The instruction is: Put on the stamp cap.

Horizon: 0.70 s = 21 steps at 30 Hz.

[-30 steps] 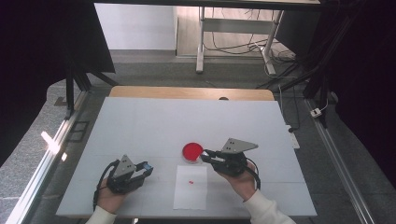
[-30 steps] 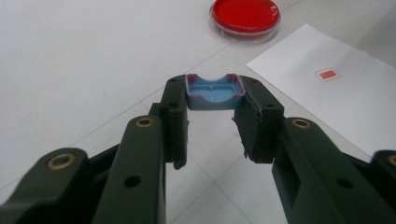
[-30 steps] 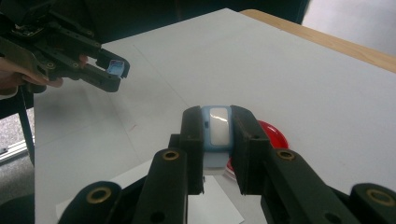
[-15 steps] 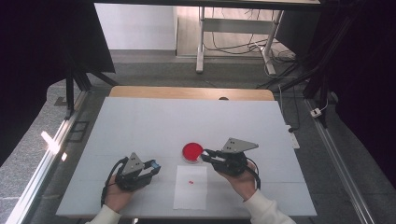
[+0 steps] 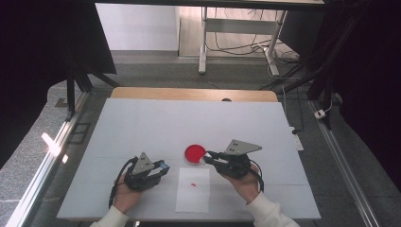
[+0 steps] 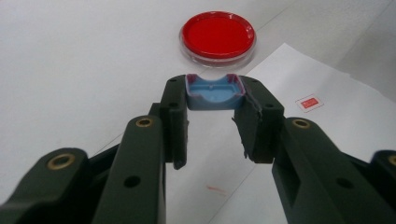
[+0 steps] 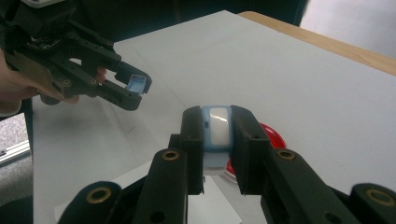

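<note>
On the near half of the white surface (image 5: pixel 142 127), two hand-held tools are working over a paper sheet (image 5: pixel 193 189) and a red dish (image 5: pixel 195 153). Left tool (image 5: pixel 163 166) is gripping a small blue cap (image 6: pixel 214 92) between its fingertips; in the left gripper view the jaws are standing partly apart with the cap wedged at their very ends, its hollow side facing the camera. Right tool (image 5: pixel 208 157) is clenching a blue-and-white case (image 7: pixel 218 127) upright between its jaws, just beside and above the dish. Compared with one second ago, the left tool is sitting further right and turned toward the sheet, so its cap is now pointing toward the right tool; the right tool is holding much the same place as before. Judgement: the left hand appears to be bringing the cap in toward the case, and the two parts are not yet touching; in the right gripper view a clear gap is remaining between them. A small red mark (image 5: pixel 193 183) is lying on the sheet between the hands. Risk noted: the cap is being held only at the fingertips and could slip or twist during mating, so alignment is needing care.
</note>
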{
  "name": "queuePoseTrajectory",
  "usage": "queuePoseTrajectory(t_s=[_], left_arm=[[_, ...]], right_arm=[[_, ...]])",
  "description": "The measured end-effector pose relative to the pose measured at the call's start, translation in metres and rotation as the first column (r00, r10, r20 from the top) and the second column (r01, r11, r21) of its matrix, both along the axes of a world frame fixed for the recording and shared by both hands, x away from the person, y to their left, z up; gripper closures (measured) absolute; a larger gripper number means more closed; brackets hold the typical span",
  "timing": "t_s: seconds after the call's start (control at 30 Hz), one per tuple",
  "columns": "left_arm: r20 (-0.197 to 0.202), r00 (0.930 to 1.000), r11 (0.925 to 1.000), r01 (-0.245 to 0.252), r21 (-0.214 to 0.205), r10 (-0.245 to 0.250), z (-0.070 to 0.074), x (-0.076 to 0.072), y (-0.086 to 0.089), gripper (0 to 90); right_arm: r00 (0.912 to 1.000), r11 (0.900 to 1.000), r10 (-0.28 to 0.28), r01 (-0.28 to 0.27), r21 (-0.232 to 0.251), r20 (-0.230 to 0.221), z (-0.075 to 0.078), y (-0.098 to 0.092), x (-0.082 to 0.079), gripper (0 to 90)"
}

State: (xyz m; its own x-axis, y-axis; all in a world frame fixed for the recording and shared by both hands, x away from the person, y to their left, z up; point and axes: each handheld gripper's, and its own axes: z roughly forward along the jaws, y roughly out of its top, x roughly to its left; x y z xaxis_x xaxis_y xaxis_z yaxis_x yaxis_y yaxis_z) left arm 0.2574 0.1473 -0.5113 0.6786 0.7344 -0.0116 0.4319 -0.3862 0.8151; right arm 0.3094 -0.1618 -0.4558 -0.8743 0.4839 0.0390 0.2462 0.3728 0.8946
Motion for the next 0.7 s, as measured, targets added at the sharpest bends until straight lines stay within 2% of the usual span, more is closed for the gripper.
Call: queuePoseTrajectory(t_s=[0.7], left_arm=[[-0.004,0.9965,0.9963,0.083,0.023,-0.083,0.000,0.010,-0.037,64.5]], right_arm=[[1.0000,1.0000,-0.001,0.001,-0.006,-0.002,-0.001,0.000,0.001,76.1]])
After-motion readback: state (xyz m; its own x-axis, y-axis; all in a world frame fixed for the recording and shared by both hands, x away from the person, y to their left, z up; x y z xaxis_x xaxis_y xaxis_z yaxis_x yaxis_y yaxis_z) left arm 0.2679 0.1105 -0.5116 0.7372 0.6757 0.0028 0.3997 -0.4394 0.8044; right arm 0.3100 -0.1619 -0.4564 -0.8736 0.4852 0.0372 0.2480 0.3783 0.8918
